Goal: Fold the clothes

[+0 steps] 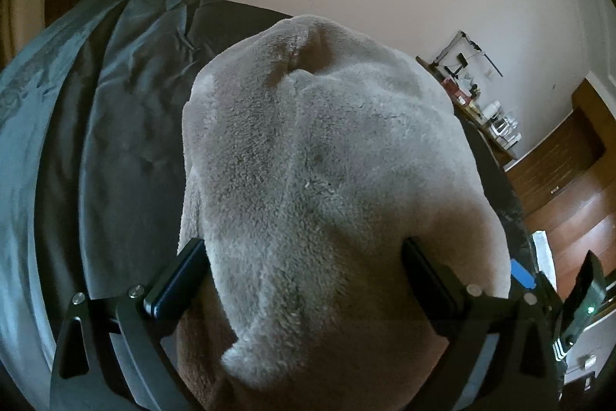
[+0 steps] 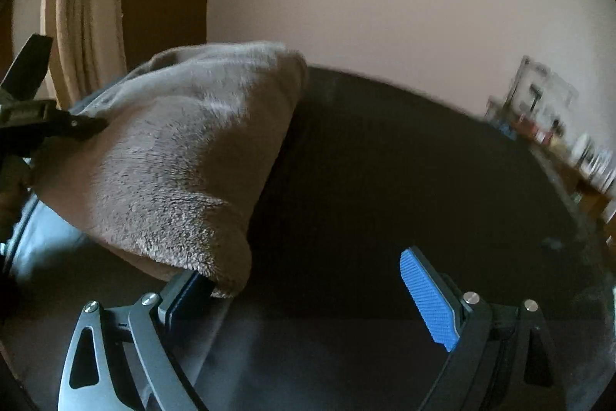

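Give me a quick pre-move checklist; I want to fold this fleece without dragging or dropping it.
1. Left hand-held gripper straddles the fleece, jaws wide, not clamped: not ok.
2. Right hand-held gripper open, blue pad bare: ok for a new grasp.
3. Fleece corner touching the right gripper's left finger: cannot tell.
4. Dark bed cover free where the fleece would land: ok.
5. Fleece lying flat: not ok, it is bunched.

Left gripper (image 1: 308, 268) and right gripper (image 2: 308, 280) both with fingers spread wide.
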`<control>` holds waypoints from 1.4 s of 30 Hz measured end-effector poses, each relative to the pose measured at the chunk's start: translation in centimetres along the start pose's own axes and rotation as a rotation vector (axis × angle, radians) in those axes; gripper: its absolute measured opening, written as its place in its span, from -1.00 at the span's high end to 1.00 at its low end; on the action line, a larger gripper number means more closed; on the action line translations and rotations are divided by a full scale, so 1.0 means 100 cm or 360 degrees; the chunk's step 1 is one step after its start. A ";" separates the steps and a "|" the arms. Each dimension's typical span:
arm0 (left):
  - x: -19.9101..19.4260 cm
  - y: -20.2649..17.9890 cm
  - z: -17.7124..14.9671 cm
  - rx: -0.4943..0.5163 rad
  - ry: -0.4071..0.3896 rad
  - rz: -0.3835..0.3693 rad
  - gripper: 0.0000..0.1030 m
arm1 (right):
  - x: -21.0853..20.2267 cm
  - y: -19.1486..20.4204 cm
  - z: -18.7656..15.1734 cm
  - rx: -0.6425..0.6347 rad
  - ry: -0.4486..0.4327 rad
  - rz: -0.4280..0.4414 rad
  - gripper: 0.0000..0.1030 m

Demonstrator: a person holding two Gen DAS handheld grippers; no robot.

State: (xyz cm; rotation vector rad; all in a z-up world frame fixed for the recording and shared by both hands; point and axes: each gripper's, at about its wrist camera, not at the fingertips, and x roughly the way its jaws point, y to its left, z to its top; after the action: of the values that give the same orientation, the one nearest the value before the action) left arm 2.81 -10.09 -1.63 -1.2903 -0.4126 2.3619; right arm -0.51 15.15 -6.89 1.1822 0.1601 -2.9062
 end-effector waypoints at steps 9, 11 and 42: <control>-0.045 0.013 0.011 -0.0034 -0.0105 -0.0128 -0.96 | -0.031 -0.007 0.007 -0.0020 -0.0117 0.0339 -0.84; -0.058 0.012 0.019 -0.0016 -0.0175 -0.0125 -0.96 | -0.046 -0.012 0.017 0.0009 -0.0220 0.0429 -0.84; -0.017 0.048 0.053 -0.0028 0.0025 -0.0051 -0.98 | 0.010 0.031 0.077 -0.0117 -0.0180 0.0847 -0.98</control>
State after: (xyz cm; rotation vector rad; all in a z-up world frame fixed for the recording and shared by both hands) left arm -1.86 -15.40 0.23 -1.2998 -0.4470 2.3256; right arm -6.48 11.38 -2.46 0.8779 -0.0442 -2.4642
